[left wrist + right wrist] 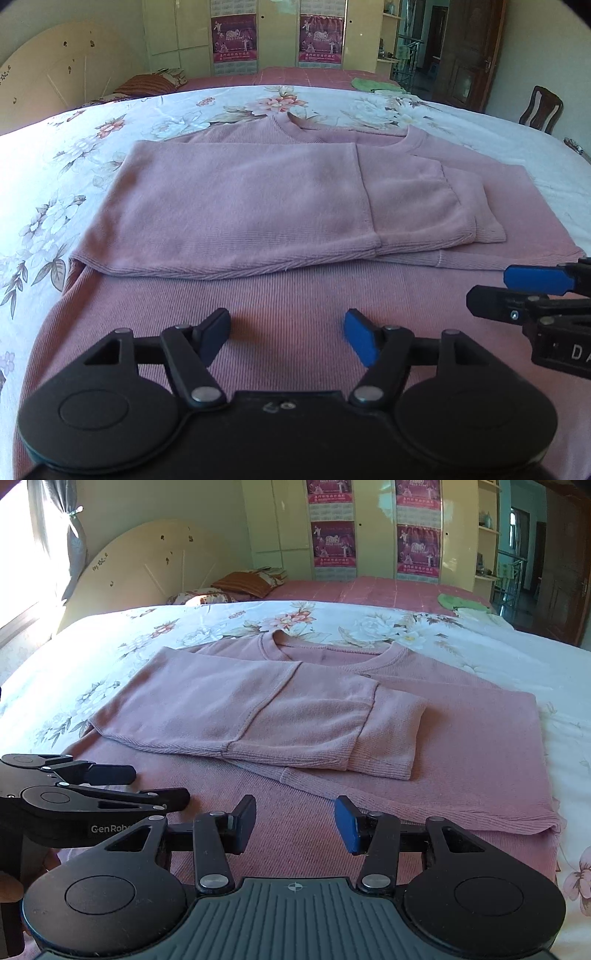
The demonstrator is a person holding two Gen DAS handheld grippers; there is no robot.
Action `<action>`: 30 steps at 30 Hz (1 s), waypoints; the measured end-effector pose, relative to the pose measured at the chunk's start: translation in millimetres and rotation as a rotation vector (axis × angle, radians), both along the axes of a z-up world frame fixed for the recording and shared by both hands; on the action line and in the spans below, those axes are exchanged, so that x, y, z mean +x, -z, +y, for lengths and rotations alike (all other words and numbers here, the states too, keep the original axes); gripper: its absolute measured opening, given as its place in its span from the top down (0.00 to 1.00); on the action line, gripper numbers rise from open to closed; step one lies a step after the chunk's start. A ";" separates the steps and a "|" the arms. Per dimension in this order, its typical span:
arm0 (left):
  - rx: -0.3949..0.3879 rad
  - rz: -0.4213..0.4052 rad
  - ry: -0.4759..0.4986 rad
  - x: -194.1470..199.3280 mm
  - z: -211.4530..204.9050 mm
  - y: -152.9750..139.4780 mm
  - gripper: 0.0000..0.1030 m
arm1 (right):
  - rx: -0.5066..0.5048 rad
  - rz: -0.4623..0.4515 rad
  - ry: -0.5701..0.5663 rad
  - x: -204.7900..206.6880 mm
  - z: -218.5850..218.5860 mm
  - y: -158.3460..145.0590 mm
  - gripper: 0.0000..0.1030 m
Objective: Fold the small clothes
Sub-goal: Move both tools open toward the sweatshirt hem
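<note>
Your left gripper (pixel 287 338) hangs over the near part of the pink sweater (pixel 236 199), its jaws spread wide with nothing between them. Your right gripper (pixel 294 825) sits just to its right, also wide open and empty, above the same near stretch of fabric.

The sweater lies flat on the floral bedsheet (pixel 55 177), neckline at the far end, hem toward you. Both sleeves are folded across the chest, one cuff (pixel 384 734) resting on top toward the right.

Beyond the sheet you have a pink bedspread (pixel 369 590), a green cloth (pixel 465 603) on its right side, and pillows (pixel 243 585) at the far left.
</note>
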State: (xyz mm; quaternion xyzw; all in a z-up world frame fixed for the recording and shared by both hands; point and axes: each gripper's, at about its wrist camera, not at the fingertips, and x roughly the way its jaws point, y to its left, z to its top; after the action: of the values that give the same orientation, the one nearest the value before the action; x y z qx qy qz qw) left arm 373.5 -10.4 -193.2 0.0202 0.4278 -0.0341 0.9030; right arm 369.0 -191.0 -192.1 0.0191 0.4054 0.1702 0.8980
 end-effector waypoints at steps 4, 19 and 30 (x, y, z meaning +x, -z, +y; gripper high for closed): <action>0.007 0.007 -0.009 -1.2 2.2 -1.1 0.31 | -0.055 0.025 -0.024 -2.1 3.5 13.6 0.53; -0.009 0.020 -0.050 -61.2 95.3 -7.8 0.26 | -0.209 0.016 0.218 -83.6 -53.8 14.5 0.53; -0.080 -0.022 0.161 -114.7 67.6 -23.3 0.29 | -0.121 -0.008 0.117 -134.7 62.5 -9.5 0.53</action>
State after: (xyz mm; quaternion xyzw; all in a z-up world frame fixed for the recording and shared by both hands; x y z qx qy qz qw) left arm 258.7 57.2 -169.9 0.0187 0.4131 -0.1236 0.9020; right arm 234.3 -128.5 -182.6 -0.0121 0.4093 0.0926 0.9076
